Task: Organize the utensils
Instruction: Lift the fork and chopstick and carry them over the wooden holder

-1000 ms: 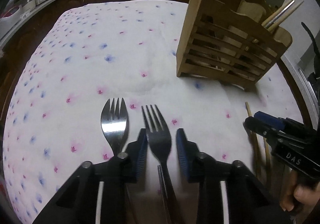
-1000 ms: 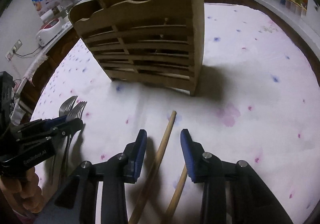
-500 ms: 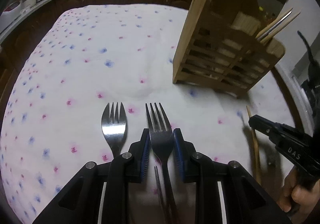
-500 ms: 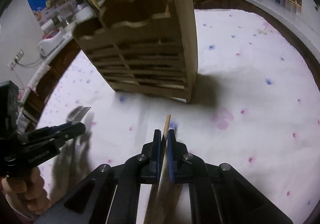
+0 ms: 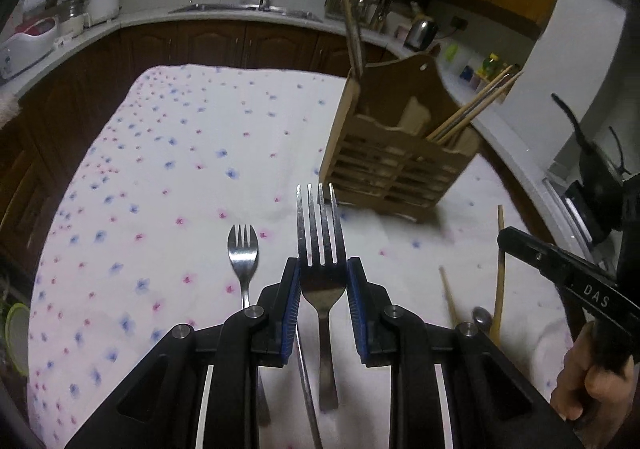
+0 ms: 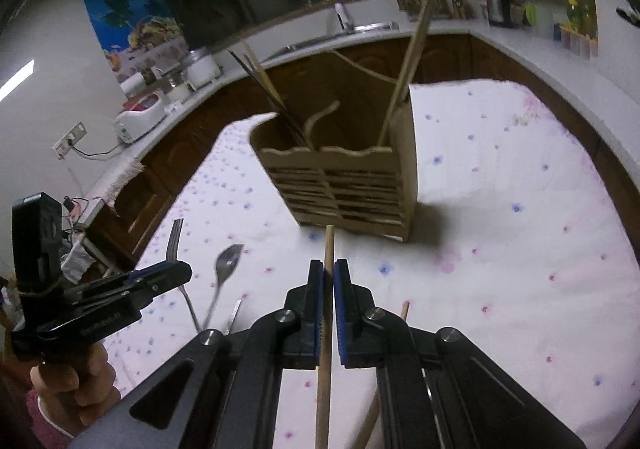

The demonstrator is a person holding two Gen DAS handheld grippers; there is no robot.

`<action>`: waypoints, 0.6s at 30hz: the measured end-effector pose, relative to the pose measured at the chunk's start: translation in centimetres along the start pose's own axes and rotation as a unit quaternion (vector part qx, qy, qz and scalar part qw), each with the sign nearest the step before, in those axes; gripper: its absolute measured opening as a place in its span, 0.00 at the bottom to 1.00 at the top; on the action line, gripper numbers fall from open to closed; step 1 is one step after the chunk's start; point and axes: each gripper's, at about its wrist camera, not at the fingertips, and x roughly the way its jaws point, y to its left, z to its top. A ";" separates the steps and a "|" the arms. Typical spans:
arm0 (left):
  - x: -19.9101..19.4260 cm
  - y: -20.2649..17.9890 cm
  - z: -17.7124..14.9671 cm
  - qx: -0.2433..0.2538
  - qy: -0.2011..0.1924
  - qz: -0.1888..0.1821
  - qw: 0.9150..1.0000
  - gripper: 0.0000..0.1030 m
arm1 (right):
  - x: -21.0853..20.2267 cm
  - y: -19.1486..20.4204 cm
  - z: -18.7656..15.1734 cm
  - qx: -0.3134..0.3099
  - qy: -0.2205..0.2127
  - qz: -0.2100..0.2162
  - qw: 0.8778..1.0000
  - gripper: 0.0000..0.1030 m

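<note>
Left hand-held gripper [image 5: 322, 285]: clamped on fork [image 5: 320, 245], lower centre, for carrying.
Right hand-held gripper [image 6: 328, 289]: clamped on chopstick [image 6: 326, 313], lower centre.
Wooden caddy [image 6: 344, 185]: mid-frame on surface [image 6: 500, 209], likely destination.

Fork [image 5: 321, 245] handle runs down behind the left gripper [image 5: 323, 305] pads, its lower end partly covered by the gripper body. Second fork [image 5: 243, 257] handle goes under the left finger, rest hidden. A thin metal strip [image 5: 308, 401] below the gripper is cut by the bottom edge; can't tell what it is. Chopstick [image 6: 326, 313] in the right gripper [image 6: 328, 309] is cut off at the bottom edge. Loose chopstick [image 6: 404, 311] on the cloth is mostly behind the right finger. Holder [image 6: 340, 177] slats are blurred; what's inside its compartments is hidden by the walls. Counter items [image 5: 60, 17] too small to identify. Right hand [image 5: 588, 381] is cropped at the frame edge; left hand [image 6: 72, 381] likewise.
</note>
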 end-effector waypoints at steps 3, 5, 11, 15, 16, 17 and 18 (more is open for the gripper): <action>-2.2 -0.2 -0.7 0.002 -0.012 -0.003 1.000 0.21 | -1.7 0.7 -0.2 -0.006 -0.015 0.006 1.000 0.05; -3.3 -0.1 -1.0 0.001 -0.014 -0.006 1.000 0.21 | -2.4 0.9 -0.3 -0.008 -0.020 0.009 1.000 0.05; -5.4 -0.6 -1.5 0.004 -0.023 -0.009 1.000 0.21 | -4.2 1.4 -0.5 -0.008 -0.036 0.012 0.999 0.05; -6.4 -0.9 -1.2 0.009 -0.033 -0.011 0.999 0.21 | -5.5 1.5 0.1 -0.008 -0.052 0.013 0.999 0.05; -6.8 -0.9 -1.2 0.009 -0.036 -0.012 0.999 0.21 | -5.8 1.6 0.1 -0.009 -0.056 0.012 0.998 0.05; -7.2 -1.0 -1.0 0.009 -0.040 -0.014 0.999 0.21 | -6.0 1.7 0.3 -0.010 -0.059 0.012 0.998 0.05; -7.4 -0.9 -1.0 0.010 -0.042 -0.015 0.999 0.21 | -6.3 1.8 0.6 -0.011 -0.064 0.012 0.998 0.05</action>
